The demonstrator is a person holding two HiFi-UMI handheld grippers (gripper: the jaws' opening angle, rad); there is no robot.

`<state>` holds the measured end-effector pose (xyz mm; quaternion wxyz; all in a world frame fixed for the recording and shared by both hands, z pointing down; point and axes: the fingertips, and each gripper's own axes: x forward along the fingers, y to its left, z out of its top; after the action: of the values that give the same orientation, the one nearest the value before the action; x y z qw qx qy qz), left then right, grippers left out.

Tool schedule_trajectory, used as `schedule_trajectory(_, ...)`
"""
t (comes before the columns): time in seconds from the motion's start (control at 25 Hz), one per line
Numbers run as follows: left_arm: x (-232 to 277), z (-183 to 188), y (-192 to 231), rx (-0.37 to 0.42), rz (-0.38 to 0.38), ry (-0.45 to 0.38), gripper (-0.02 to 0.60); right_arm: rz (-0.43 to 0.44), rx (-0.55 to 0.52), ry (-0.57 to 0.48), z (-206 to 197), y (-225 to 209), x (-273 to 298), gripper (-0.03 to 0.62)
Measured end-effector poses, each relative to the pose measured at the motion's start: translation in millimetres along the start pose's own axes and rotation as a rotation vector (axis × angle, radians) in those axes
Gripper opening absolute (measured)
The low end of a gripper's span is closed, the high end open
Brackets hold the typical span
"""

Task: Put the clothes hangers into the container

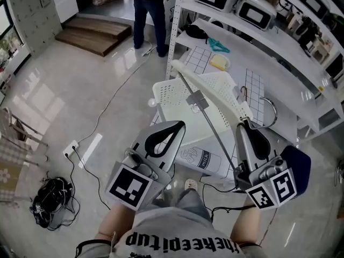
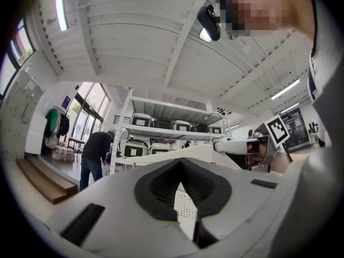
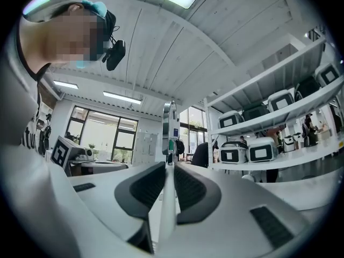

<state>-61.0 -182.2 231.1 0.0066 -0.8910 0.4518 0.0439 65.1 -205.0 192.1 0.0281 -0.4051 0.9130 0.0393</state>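
Note:
A white clothes hanger (image 1: 207,81) with a metal hook (image 1: 269,112) and a thin metal bar with a clip (image 1: 196,99) is held up in the air. My right gripper (image 1: 243,123) is shut on it near the hook. In the right gripper view its thin white edge (image 3: 166,198) stands between the pads of that gripper (image 3: 167,168). Under the hanger, a white perforated container (image 1: 166,98) sits on the table. My left gripper (image 1: 179,127) hangs left of the hanger with its tips together and nothing held. In the left gripper view, the left gripper (image 2: 181,163) shows only the container through its gap.
A white bottle marked milk (image 1: 201,157) lies at the table's near edge. A teal hanger (image 1: 217,44) and a yellow thing (image 1: 220,62) lie on the shelf behind. A white shelf post (image 1: 174,26) rises at the back. A person (image 1: 150,7) stands beyond it. Cables (image 1: 113,98) cross the floor.

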Motion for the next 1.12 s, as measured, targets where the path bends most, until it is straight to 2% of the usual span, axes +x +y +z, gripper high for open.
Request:
schedule_trajectory(0.48,50,0,18,0.005,0.136,-0.003,0.011,0.189,-0.034,0.01,6,-49,49,0.078)
schedule_trajectory(1.12,68,-18,38,0.038,0.396,0.025,0.011,0.465,-0.024,-0.015,-15,-78,103,0.078)
